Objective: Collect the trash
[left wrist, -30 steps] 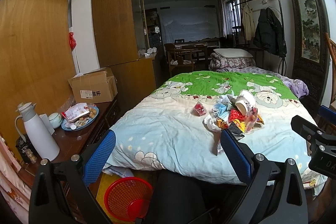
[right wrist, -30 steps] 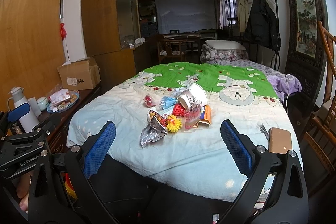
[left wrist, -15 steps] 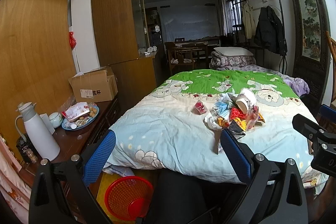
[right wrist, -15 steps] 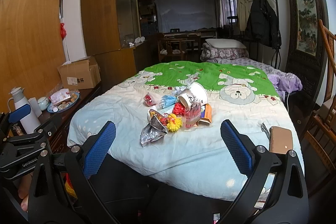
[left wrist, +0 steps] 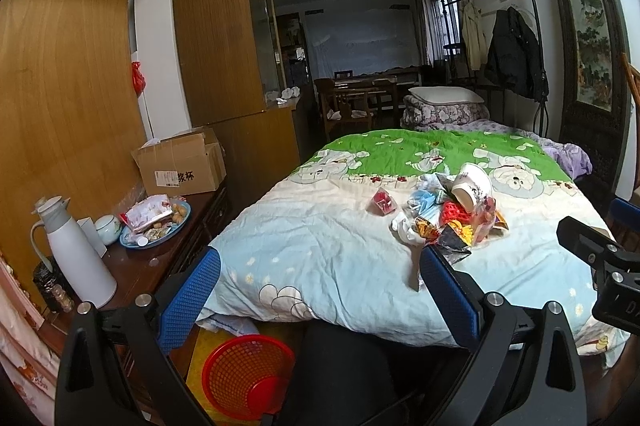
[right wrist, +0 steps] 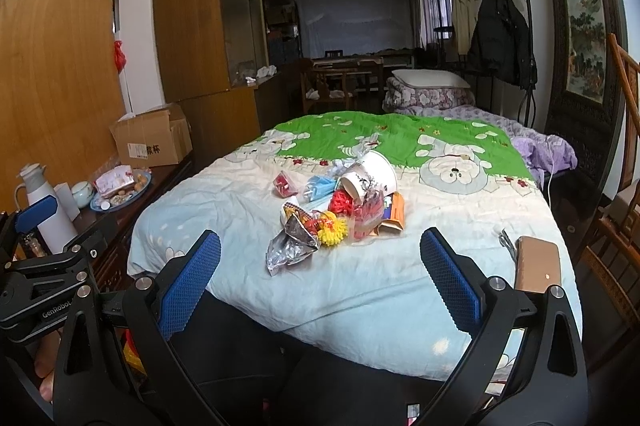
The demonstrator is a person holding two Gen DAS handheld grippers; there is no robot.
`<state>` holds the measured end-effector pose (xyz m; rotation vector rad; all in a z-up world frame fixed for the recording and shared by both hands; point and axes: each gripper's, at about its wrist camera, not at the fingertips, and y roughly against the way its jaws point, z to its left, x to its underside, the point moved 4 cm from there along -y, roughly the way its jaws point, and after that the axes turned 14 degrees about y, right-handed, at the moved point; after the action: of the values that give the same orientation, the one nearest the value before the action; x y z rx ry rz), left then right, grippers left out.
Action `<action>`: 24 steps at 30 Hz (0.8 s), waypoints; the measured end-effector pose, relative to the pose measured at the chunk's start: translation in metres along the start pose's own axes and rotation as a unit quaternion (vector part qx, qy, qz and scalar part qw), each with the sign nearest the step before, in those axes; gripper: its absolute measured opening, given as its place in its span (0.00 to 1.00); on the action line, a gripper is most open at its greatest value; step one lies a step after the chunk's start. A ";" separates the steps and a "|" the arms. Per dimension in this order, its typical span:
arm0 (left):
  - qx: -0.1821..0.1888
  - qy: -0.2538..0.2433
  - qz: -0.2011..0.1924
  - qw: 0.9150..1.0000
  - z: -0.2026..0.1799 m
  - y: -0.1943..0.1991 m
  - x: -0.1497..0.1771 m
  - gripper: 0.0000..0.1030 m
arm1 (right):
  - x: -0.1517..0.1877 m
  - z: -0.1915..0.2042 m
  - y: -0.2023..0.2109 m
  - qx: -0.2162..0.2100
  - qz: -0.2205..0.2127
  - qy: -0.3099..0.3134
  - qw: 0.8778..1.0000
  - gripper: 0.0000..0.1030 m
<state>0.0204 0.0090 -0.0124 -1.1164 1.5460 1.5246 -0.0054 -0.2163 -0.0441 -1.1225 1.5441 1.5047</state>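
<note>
A pile of trash [right wrist: 340, 210] lies on the bed: a tipped white paper cup [right wrist: 370, 176], a crumpled silver wrapper [right wrist: 290, 246], red and yellow bits and an orange packet. The pile also shows in the left wrist view [left wrist: 448, 214]. A red mesh basket [left wrist: 246, 374] stands on the floor at the bed's near left corner. My left gripper [left wrist: 320, 294] is open and empty, short of the bed's foot. My right gripper [right wrist: 320, 274] is open and empty, near the bed's front edge, in front of the pile.
A phone [right wrist: 536, 268] and scissors [right wrist: 506, 244] lie on the bed's right side. A side cabinet [left wrist: 160, 258] at left holds a white thermos [left wrist: 76, 254], a plate of snacks [left wrist: 158, 222] and a cardboard box [left wrist: 180, 166]. A wooden chair [right wrist: 616, 218] stands at right.
Both grippers have drifted slightly forward toward the bed. Both stay open and nothing on the bed has moved.
</note>
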 end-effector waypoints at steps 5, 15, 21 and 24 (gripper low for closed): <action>-0.004 -0.007 0.009 1.000 -0.005 -0.011 0.008 0.95 | -0.002 -0.008 -0.010 -0.016 -0.008 -0.041 0.999 0.93; -0.022 -0.030 0.048 0.998 -0.007 -0.056 0.032 0.95 | 0.026 -0.017 -0.058 -0.017 0.064 -0.037 0.997 0.93; -0.014 -0.034 0.100 0.994 -0.004 -0.100 0.050 0.95 | 0.052 -0.033 -0.100 -0.014 0.112 -0.045 0.993 0.93; 0.011 -0.031 0.139 0.990 -0.005 -0.128 0.061 0.94 | 0.069 -0.043 -0.122 -0.015 0.147 -0.053 0.988 0.93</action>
<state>0.1137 0.0050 -0.1192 -0.8592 1.7274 1.7006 0.0838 -0.2608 -0.1516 -0.8420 1.6726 1.7571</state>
